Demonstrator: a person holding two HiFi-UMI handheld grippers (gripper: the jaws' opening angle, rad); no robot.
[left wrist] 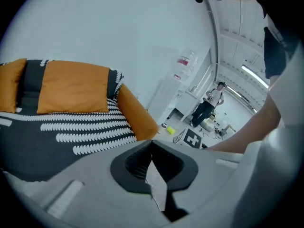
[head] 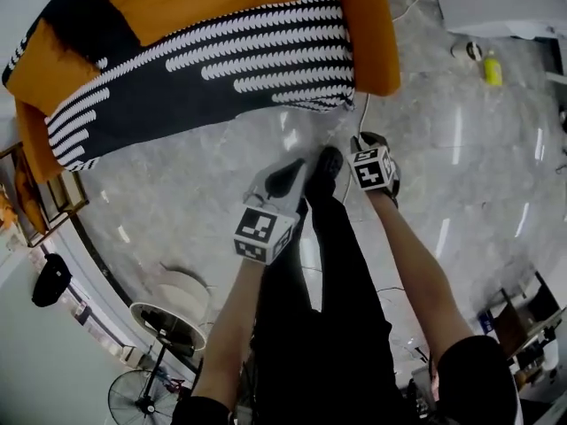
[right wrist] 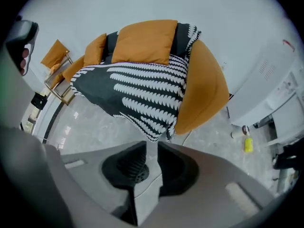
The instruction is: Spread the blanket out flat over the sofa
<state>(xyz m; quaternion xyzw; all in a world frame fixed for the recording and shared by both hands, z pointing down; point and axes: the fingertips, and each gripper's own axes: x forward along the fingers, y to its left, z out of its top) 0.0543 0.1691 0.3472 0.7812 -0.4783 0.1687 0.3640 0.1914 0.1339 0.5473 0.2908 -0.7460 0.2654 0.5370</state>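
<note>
Blanket [head: 221, 69] lies spread over the sofa [head: 368, 25] seat, so the task looks essentially complete. Left tongs [left wrist: 152, 142] closed, empty; right tongs [right wrist: 152, 145] barely parted, empty. Both well apart from it.

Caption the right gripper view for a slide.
Empty, slightly open right gripper faces the black-and-white blanket draped over the orange sofa.

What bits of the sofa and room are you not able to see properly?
- Sofa back: cut off by the head view's top edge.
- Sofa seat: mostly under the blanket, every view.
- Yellow bottle: too small to identify, head view.
</note>
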